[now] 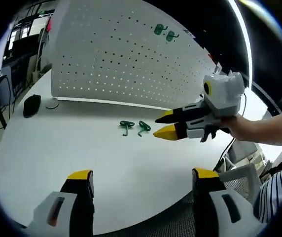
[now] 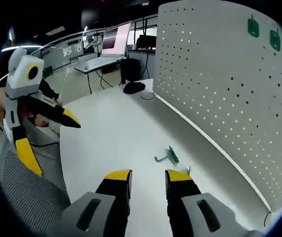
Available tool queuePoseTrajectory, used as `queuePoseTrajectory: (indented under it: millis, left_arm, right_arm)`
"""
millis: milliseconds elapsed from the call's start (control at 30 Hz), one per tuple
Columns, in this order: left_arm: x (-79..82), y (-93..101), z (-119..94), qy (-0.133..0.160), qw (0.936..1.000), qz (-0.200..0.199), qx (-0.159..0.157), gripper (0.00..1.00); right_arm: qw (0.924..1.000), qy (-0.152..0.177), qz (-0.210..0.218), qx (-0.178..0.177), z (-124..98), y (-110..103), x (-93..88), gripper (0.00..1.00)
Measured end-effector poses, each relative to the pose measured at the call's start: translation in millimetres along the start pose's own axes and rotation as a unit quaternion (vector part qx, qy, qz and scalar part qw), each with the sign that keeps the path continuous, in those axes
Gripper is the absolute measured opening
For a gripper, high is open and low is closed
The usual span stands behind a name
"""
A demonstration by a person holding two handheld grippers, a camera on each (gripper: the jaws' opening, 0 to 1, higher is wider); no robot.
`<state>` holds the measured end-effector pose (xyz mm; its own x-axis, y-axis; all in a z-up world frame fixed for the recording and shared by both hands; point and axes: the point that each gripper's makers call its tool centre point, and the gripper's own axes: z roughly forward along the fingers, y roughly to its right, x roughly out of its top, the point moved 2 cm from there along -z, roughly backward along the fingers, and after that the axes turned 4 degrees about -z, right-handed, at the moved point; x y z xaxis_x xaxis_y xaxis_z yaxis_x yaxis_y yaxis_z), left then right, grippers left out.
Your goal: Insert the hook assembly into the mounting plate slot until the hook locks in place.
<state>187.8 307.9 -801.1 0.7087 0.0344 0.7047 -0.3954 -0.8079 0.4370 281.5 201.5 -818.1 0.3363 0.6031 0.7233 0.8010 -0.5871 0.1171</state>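
Two green hooks lie loose on the white counter (image 1: 82, 148), close together near the foot of the pegboard (image 1: 116, 54): one hook (image 1: 126, 126) and a second hook (image 1: 144, 128) beside it. They are too small to make out in detail, and which way they point is unclear. In the right gripper view one loose hook (image 2: 167, 156) lies just ahead of the jaws, its long axis roughly along the board's foot; the other is partly hidden behind the right jaw tip. Two more green hooks (image 1: 164, 32) hang side by side high on the pegboard. No writing can be read anywhere.

The left hand-held gripper (image 1: 138, 175) hovers over the counter's near edge, jaws wide apart and holding nothing. The right hand-held gripper (image 2: 148, 175) has its jaws slightly apart, with nothing between them; seen from the left gripper view it sits just beside the loose hooks, held by a hand (image 1: 239, 126). A black mouse (image 1: 31, 104) lies at the board's far end
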Motion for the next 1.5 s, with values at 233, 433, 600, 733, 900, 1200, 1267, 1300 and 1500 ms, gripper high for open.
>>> queuePoseTrajectory:
  millis: [233,433,600,733,900,1200,1267,1300,1500]
  left_arm:
    - [-1.6,-3.2,2,-0.007,0.9999,-0.012,0.001,0.83]
    - [-2.4,-6.2,4,-0.008,0.9995,-0.029,0.003,0.83]
    - [-2.0,-8.9,2,-0.011,0.9986,-0.052,0.004,0.82]
    - [-2.7,-8.3,3,-0.013,0.9983,-0.057,0.003,0.82]
    - [-4.7,-10.2,3,-0.018,0.9979,-0.062,0.005,0.80]
    - [-3.2,-14.3,5,-0.014,0.9964,-0.084,0.009,0.78]
    - [-3.5,-13.7,5,-0.016,0.9962,-0.085,0.007,0.78]
    - [-3.7,-13.5,5,-0.016,0.9961,-0.087,0.006,0.78]
    - [-3.3,-14.6,7,-0.015,0.9946,-0.102,0.007,0.79]
  right_arm:
    - [0.9998,-0.010,-0.008,0.016,28,17,3.2,0.20]
    - [0.9991,-0.036,-0.011,0.018,47,32,-8.2,0.19]
    - [0.9976,-0.062,-0.019,0.025,60,41,-20.2,0.17]
    - [0.9969,-0.066,-0.031,0.029,68,45,-21.9,0.14]
    - [0.9955,-0.074,-0.049,0.033,79,51,-23.1,0.13]
    - [0.9937,-0.083,-0.059,0.047,88,53,-28.3,0.09]
    - [0.9931,-0.080,-0.073,0.046,88,54,-27.4,0.06]
    - [0.9926,-0.080,-0.080,0.044,88,55,-27.9,0.04]
    - [0.9925,-0.077,-0.085,0.043,89,54,-27.8,0.02]
